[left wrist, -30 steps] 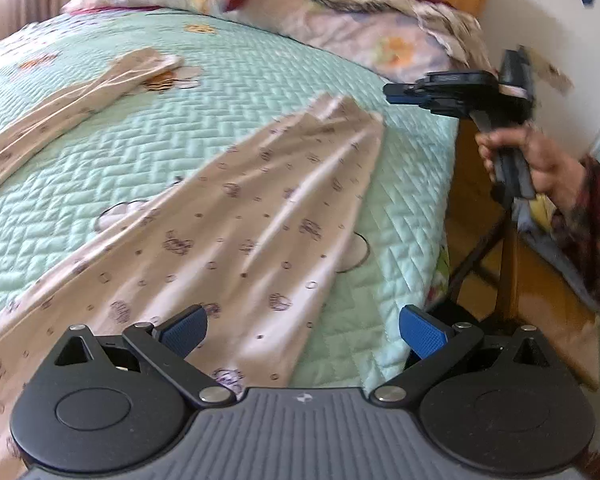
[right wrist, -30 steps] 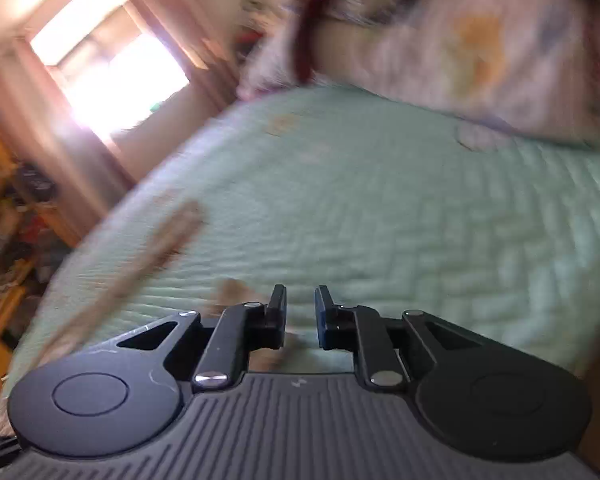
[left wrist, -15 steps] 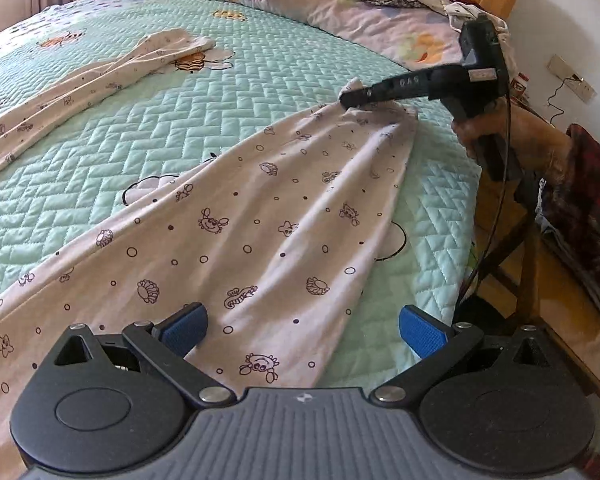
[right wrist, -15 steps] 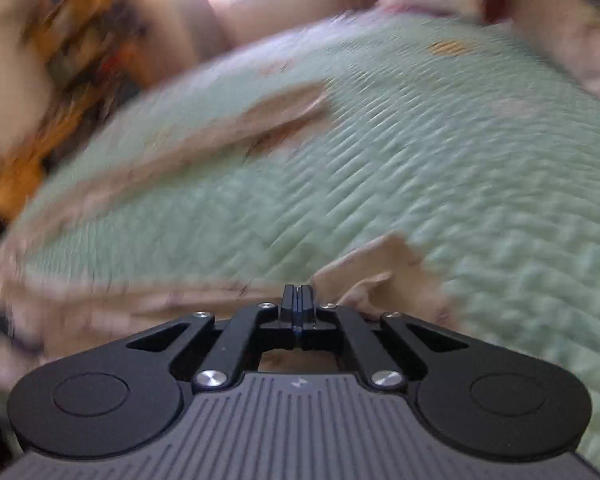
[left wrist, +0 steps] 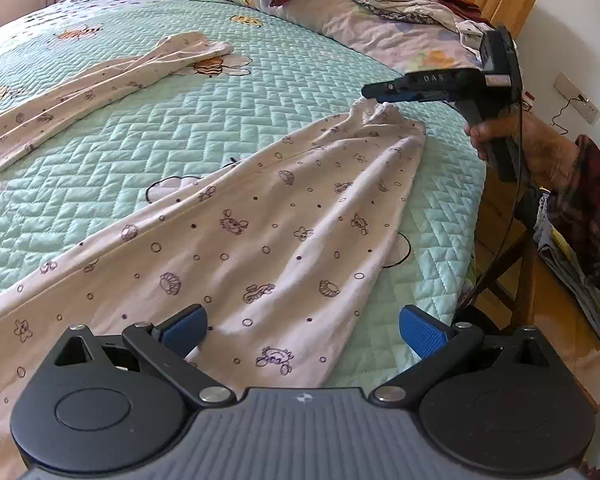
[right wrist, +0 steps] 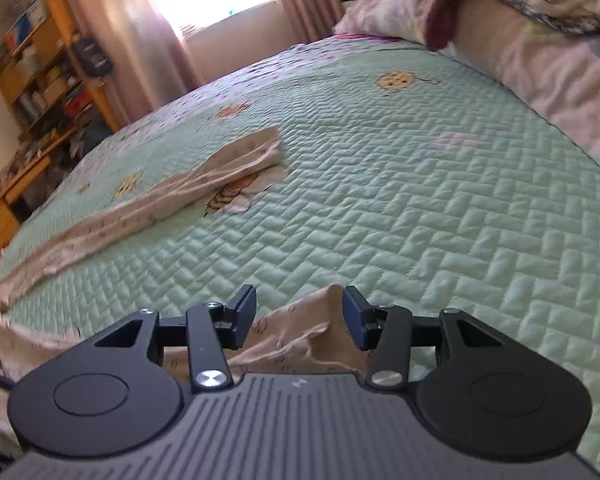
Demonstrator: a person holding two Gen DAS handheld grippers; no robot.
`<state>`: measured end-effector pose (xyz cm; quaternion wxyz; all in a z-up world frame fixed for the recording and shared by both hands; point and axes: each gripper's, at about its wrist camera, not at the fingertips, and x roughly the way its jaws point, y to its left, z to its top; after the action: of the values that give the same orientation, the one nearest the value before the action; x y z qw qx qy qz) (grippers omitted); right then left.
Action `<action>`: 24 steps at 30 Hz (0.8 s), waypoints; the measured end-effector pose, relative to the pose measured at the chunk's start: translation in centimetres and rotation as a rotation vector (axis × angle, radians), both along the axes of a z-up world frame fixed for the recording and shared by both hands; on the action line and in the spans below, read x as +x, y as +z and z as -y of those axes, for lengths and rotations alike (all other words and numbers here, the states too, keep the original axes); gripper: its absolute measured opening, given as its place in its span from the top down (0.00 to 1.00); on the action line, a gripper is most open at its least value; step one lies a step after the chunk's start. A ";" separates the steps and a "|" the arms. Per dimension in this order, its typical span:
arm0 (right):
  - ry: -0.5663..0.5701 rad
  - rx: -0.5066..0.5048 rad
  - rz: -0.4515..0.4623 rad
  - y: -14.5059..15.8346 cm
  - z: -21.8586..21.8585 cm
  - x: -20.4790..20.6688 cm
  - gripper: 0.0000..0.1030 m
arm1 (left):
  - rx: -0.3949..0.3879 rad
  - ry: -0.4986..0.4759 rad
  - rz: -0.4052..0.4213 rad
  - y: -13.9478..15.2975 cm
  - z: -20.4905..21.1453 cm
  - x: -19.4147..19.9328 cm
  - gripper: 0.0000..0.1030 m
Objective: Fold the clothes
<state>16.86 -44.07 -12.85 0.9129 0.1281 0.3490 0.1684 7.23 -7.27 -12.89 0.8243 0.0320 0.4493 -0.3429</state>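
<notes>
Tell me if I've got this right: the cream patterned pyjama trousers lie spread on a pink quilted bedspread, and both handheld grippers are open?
Not quite. The quilted bedspread is pale green, not pink, as the left wrist view shows. The cream patterned pyjama trousers do lie spread on it, and both the left gripper and the right gripper are open.

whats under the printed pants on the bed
The printed pants lie spread flat on the green quilt, which shows all around them. Where the cloth covers it, the quilt is hidden, including part of a stitched cloud outline; anything else beneath cannot be seen.
</notes>
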 end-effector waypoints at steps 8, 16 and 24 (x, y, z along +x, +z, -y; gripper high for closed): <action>0.027 -0.006 -0.039 -0.6 0.2 0.3 0.52 | 0.017 -0.004 -0.007 -0.4 0.1 0.0 0.01; 0.057 0.033 -0.044 -0.2 1.6 0.4 0.89 | 0.027 -0.007 -0.009 -0.6 0.3 0.1 0.01; -0.036 0.042 -0.013 -1.9 2.8 -0.1 0.87 | 0.042 -0.012 0.002 -0.8 0.3 -0.2 0.01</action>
<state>16.76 -46.90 -14.79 0.9105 0.1547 0.3491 0.1587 6.99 -7.60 -13.69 0.8219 0.0526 0.4554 -0.3382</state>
